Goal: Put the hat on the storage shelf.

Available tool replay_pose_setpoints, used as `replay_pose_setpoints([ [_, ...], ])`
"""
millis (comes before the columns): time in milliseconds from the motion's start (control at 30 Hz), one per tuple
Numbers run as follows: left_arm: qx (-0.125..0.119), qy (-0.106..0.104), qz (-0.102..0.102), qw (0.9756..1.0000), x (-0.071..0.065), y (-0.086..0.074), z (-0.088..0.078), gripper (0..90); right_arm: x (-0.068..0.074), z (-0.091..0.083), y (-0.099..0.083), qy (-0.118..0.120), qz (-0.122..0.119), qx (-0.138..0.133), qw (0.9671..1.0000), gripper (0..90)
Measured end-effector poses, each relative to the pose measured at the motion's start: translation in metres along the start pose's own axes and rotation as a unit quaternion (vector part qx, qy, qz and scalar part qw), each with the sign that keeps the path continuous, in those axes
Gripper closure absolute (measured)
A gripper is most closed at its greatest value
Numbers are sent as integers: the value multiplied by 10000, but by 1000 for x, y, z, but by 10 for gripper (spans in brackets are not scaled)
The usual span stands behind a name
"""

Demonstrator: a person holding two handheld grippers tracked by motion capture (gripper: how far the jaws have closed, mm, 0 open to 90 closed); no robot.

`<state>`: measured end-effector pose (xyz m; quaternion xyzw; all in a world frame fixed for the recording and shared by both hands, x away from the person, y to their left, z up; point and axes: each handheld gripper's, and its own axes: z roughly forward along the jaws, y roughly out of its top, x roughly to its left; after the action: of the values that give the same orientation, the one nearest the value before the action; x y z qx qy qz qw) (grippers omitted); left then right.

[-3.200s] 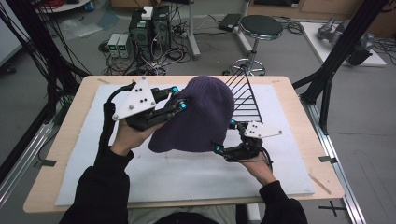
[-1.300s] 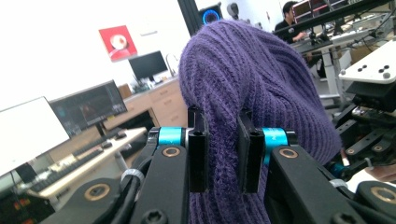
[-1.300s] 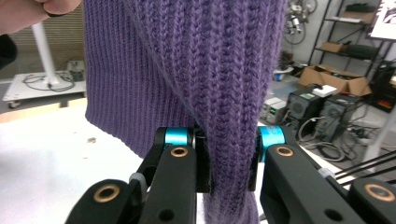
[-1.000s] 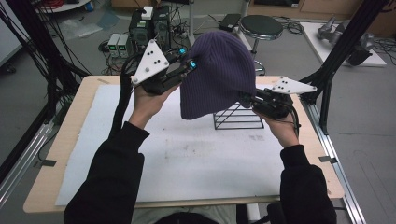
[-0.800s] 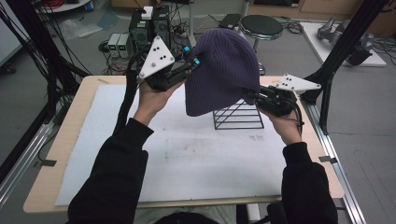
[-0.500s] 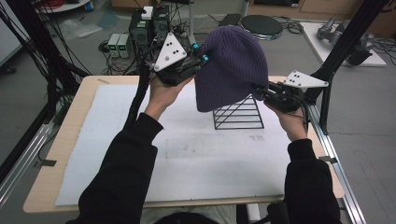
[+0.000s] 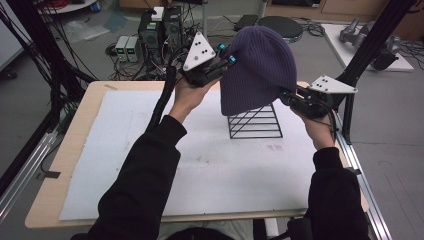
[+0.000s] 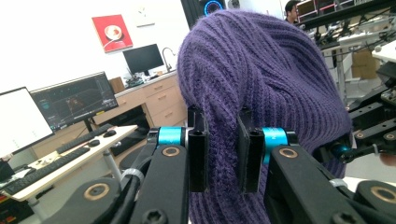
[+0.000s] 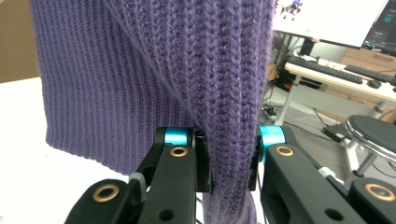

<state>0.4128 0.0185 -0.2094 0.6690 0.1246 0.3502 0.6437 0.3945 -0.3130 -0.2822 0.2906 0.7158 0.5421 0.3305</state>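
A purple knitted beanie (image 7: 257, 70) hangs in the air between both hands, over a black wire rack (image 7: 255, 122) that stands on the white mat. My left gripper (image 7: 225, 60) is shut on the beanie's left edge, high up; in the left gripper view the ribbed knit (image 8: 261, 88) is pinched between the black pads (image 8: 198, 154). My right gripper (image 7: 286, 97) is shut on the beanie's lower right hem, and in the right gripper view a fold of knit (image 9: 229, 116) runs down between its jaws. The beanie's lower edge covers the rack's top.
The white mat (image 7: 150, 150) covers most of the wooden table (image 7: 82, 125). Black frame posts (image 7: 360, 55) rise at the right and left of the table. Electronics boxes (image 7: 150, 30) and a round stool (image 7: 280, 25) stand on the floor beyond the far edge.
Both hands have carried the beanie to the right, from left of the rack to over it. Earlier it lay lower, near the mat, and was lifted up.
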Motion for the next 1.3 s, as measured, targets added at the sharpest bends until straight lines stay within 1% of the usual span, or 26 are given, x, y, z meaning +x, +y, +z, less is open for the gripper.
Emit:
replay_pose_setpoints([
  [33,-8,1,-1,10000,0,-1,2,779,-1,0,-1,-27,22,38,10000,816],
  [100,12,38,62,10000,1,-4,7,779,-4,2,-2,-106,36,76,9999,816],
  [133,-5,71,47,10000,1,-5,9,779,-4,2,-2,-106,36,76,9999,816],
  [200,9,112,80,9999,1,-6,14,779,-5,5,-4,-240,-4,102,9997,816],
  [233,-51,154,49,9999,1,-5,18,779,-6,6,-4,-260,-25,106,9996,815],
  [333,-87,162,0,9998,1,-3,20,779,-6,8,-4,-310,-18,100,9995,815],
  [400,-98,191,-2,9998,0,-1,23,779,-6,11,-5,-387,-39,90,9992,814],
  [467,-90,207,19,9997,-2,0,25,780,-6,12,-5,-474,-54,101,9988,813],
  [500,-64,207,33,9998,-2,-1,27,779,-7,12,-5,-491,-9,108,9987,813],
  [600,0,249,75,9997,-3,-4,31,779,-8,15,-9,-553,-24,255,9981,811],
  [633,50,268,83,9996,-2,-8,34,779,-8,15,-9,-591,-26,259,9979,810],
  [667,50,268,83,9996,-2,-8,34,779,-8,16,-11,-635,-15,270,9976,811],
  [733,78,236,62,9997,-3,-11,36,779,-7,18,-14,-633,-7,322,9975,810],
  [767,75,226,48,9997,-4,-13,36,779,-6,18,-17,-623,16,304,9976,811],
  [800,73,168,10,9998,-5,-17,36,779,-6,18,-20,-591,56,307,9978,810],
  [833,73,168,10,9998,-5,-17,36,779,-6,18,-20,-591,56,307,9978,810],
  [867,87,140,-10,9999,-5,-19,36,779,-6,18,-24,-558,67,346,9978,809],
  [900,115,90,-46,9999,-6,-21,37,779,-6,18,-31,-503,124,386,9979,809],
  [933,132,71,-44,9999,-7,-23,37,779,-6,18,-31,-503,124,386,9979,809],
  [1000,143,7,-103,9998,-9,-27,38,779,-7,17,-36,-429,168,417,9981,807],
  [1067,176,-9,-130,9998,-12,-31,39,779,-9,15,-42,-363,134,529,9979,804],
  [1133,222,-50,-171,9996,-15,-37,40,778,-11,15,-47,-356,167,625,9973,802],
  [1200,290,-94,-217,9993,-18,-44,42,777,-12,14,-50,-352,176,644,9971,802],
  [1233,321,-93,-221,9992,-19,-46,43,777,-13,15,-56,-351,195,754,9963,800],
  [1300,408,-114,-189,9989,-22,-51,45,777,-13,15,-59,-361,157,792,9961,800],
])
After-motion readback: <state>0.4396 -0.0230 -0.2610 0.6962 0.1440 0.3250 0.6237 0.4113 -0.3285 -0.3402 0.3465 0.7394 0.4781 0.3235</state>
